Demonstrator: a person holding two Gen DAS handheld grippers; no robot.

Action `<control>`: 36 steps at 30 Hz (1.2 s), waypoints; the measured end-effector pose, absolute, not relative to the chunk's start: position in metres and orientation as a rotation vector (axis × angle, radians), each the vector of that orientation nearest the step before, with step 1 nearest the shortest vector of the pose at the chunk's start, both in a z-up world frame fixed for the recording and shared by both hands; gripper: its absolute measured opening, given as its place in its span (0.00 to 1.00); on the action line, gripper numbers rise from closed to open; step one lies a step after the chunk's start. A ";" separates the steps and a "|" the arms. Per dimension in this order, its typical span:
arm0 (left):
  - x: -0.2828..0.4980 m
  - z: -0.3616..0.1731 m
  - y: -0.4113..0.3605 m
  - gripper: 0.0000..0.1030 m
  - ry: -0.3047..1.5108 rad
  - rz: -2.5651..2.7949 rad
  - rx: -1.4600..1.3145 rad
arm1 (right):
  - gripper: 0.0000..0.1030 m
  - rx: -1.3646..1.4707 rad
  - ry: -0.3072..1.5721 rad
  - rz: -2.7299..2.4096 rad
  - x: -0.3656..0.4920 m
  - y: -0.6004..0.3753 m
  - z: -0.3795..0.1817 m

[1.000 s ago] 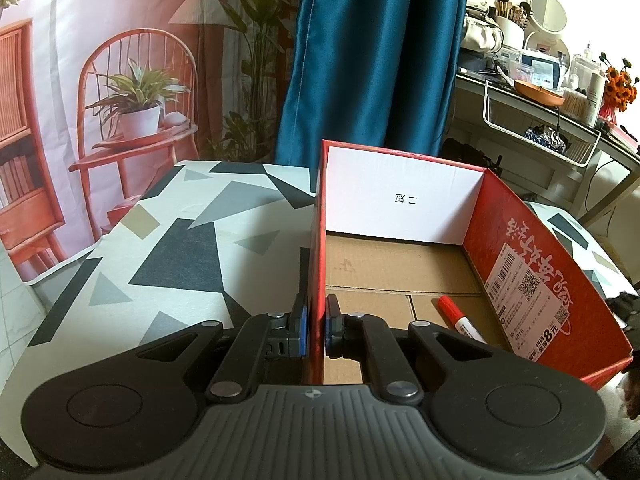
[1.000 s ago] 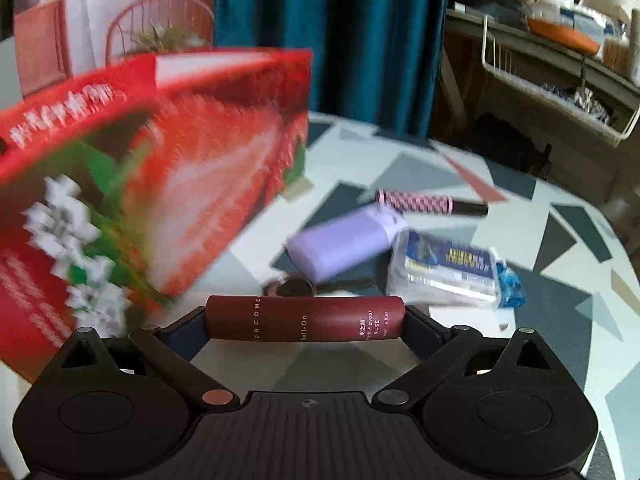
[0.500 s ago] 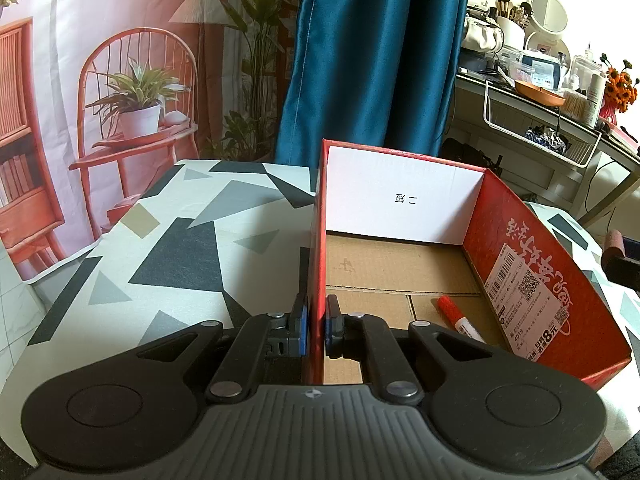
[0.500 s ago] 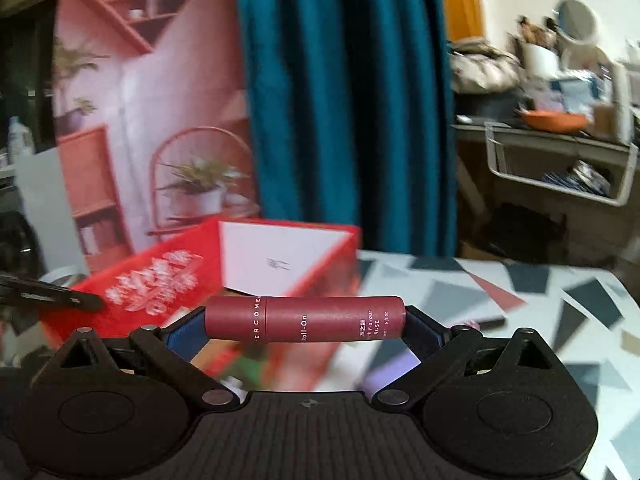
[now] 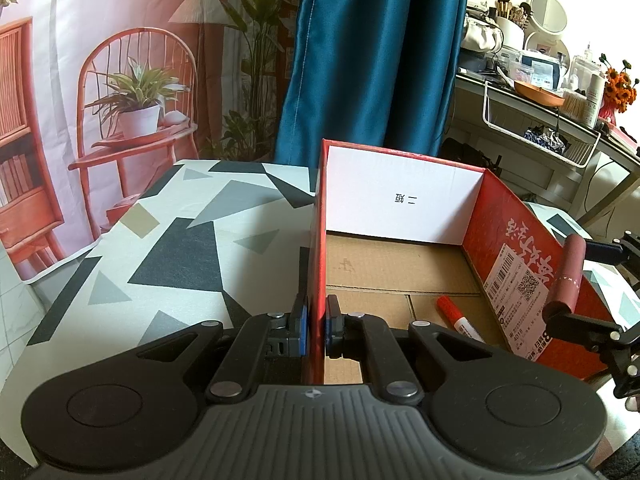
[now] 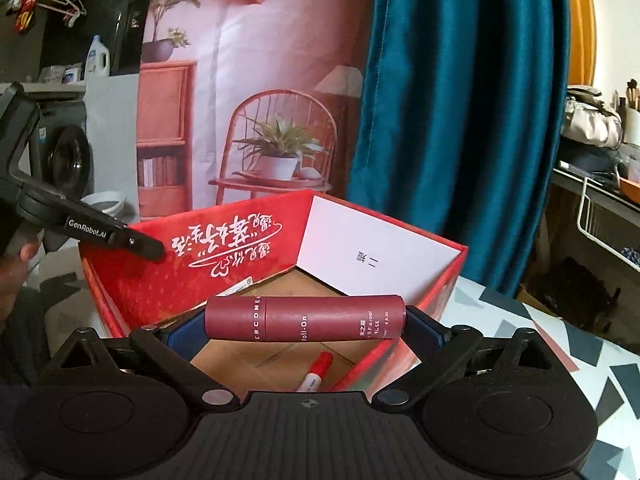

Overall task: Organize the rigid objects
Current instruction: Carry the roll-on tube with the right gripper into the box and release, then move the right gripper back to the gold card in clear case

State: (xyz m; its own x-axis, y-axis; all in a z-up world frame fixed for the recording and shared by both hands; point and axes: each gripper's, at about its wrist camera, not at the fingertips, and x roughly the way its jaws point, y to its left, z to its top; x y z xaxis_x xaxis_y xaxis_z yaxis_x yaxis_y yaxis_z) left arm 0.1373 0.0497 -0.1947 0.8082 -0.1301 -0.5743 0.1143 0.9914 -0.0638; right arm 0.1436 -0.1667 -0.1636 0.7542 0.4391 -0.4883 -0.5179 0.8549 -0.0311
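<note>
My right gripper (image 6: 306,324) is clenched on the tube (image 6: 305,317), 1 pad on each flat end, so it lies across the jaws, above the open box (image 6: 240,248). The tube looks stiff, light and smooth. I think this end-to-end hold is firm but the round body could roll if I let it fall on the cardboard floor; a low release seems better, beside the marker (image 6: 316,372) that already lies inside. My left gripper (image 5: 316,326) is clamped on the box wall (image 5: 316,280) and holds the light box steady on the table (image 5: 192,240).
</note>
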 end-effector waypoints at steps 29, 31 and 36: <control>0.137 -0.195 0.049 0.09 0.626 -0.129 -0.020 | 0.96 -0.076 0.498 0.387 0.145 -0.200 -0.168; 0.137 -0.195 0.049 0.09 0.628 -0.128 -0.018 | 0.96 -0.068 0.492 0.366 0.144 -0.204 -0.167; 0.138 -0.196 0.048 0.10 0.636 -0.129 -0.014 | 0.96 -0.027 0.482 0.290 0.141 -0.225 -0.169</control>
